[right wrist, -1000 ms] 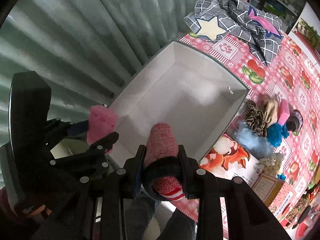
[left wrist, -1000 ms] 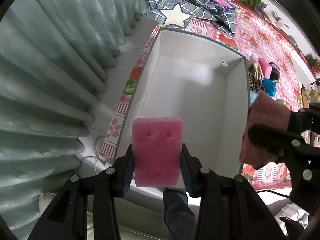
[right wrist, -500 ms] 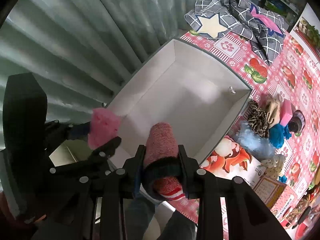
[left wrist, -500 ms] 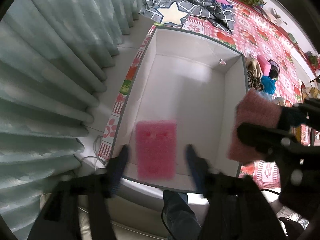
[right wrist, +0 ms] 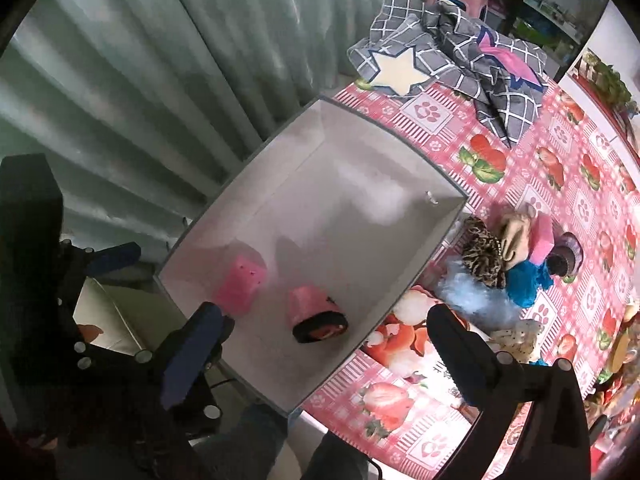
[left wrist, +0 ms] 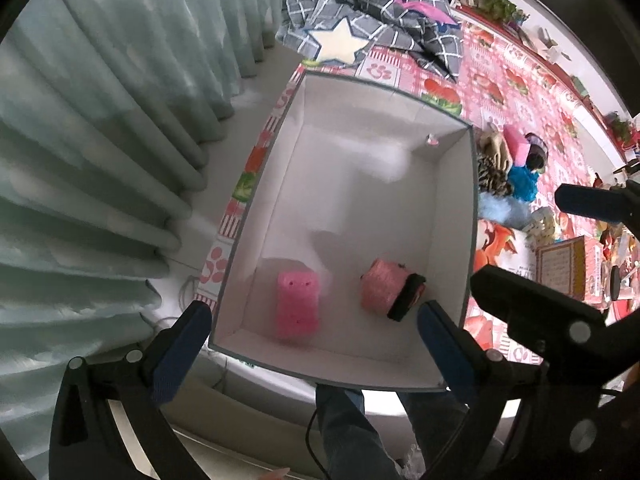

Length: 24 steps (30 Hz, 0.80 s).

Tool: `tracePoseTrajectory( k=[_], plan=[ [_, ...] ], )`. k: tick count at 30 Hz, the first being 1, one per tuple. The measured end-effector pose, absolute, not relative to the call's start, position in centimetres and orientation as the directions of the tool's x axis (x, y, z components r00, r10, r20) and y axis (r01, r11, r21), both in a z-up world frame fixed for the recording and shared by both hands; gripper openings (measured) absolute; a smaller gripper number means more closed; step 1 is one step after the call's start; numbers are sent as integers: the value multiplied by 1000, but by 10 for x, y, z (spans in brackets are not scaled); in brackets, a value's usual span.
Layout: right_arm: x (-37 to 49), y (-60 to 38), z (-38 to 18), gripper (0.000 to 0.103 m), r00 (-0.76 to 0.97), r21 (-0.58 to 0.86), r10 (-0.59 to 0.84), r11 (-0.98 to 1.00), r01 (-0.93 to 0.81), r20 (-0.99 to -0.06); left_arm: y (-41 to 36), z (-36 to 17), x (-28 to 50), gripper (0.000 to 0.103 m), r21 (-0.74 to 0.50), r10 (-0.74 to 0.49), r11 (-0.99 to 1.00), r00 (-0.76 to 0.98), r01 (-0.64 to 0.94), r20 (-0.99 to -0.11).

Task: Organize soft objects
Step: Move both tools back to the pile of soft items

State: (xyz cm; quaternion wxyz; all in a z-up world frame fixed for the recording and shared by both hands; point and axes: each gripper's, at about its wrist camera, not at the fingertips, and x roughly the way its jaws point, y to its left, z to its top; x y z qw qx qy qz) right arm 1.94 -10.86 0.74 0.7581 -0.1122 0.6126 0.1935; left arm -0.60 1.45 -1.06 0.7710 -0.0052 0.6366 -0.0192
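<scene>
A pink sponge lies on the floor of a white storage box, near its front wall. A rolled pink sock with a black cuff lies beside it on the right. My left gripper is open and empty above the box's near edge. My right gripper is open and empty above the box's front right corner. It also shows at the right of the left wrist view.
A pile of soft items lies on the pink patterned tablecloth right of the box: leopard-print, blue, pink and fluffy light-blue pieces. A grey checked cloth with a white star lies behind the box. Curtains hang at the left.
Both grippers have opened. The pink sponge dropped from the left gripper and the rolled sock from the right gripper; both now lie on the box floor.
</scene>
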Motion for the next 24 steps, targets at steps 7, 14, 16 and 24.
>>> tracePoseTrajectory(
  k=[7, 14, 16, 24],
  plan=[
    [24, -125, 25, 103, 214, 69, 167, 914, -401, -962, -6, 3, 9, 103, -17, -28, 998, 216, 55, -976],
    [31, -164, 46, 103, 252, 83, 175, 937, -340, -952, -33, 28, 22, 103, -19, -46, 993, 238, 114, -970],
    [32, -180, 51, 103, 259, 99, 185, 945, -313, -948, -46, 34, 28, 103, -19, -54, 990, 244, 141, -968],
    [33, -281, 66, 103, 284, 215, 237, 971, -107, -929, -112, 41, 49, 103, -20, -86, 964, 239, 266, -967]
  ],
)
